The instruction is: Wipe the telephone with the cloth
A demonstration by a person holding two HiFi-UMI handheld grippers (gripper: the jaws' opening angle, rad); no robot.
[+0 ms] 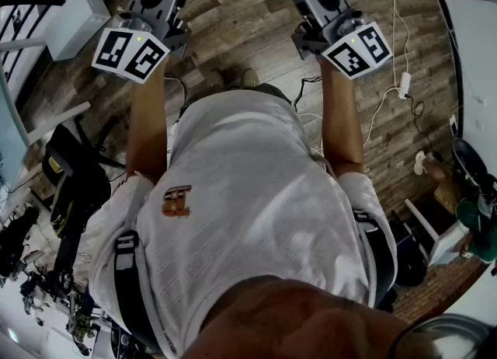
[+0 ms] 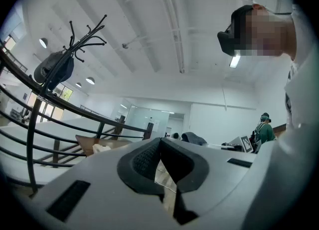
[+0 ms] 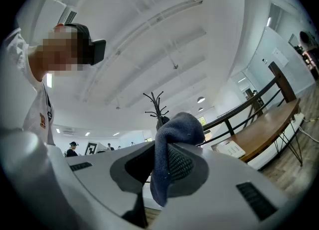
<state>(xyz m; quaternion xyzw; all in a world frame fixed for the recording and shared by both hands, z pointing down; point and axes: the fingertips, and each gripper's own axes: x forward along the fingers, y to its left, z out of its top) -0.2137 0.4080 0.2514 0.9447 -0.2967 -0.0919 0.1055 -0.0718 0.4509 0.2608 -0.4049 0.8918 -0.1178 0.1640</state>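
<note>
the person stands over a wood-plank floor (image 1: 233, 35) in a white shirt (image 1: 256, 225), both forearms stretched toward 12 o'clock in the head view. the left gripper (image 2: 160, 148) sits at 11 o'clock there and the right gripper (image 3: 159, 160) at 1 o'clock, each with its marker cube facing up.

in the left gripper view the two dark pads are pressed together along one seam, with nothing caught between them. beyond them a coat stand (image 2: 75, 37) carrying a dark bag (image 2: 54, 69) stands at 10 o'clock, a black railing (image 2: 60, 109) sweeps across 8 to 9 o'clock, and a person in green (image 2: 263, 127) stands at 4 o'clock.

the right gripper's jaws are clamped on a blue cloth (image 3: 179, 127). it bunches above the pads and hangs down between them in a fold.

the white telephone (image 3: 230, 149) lies at 4 o'clock in the right gripper view, on the near end of a long wooden table (image 3: 269, 127) under the railing, well apart from the cloth. neither gripper touches it.
</note>
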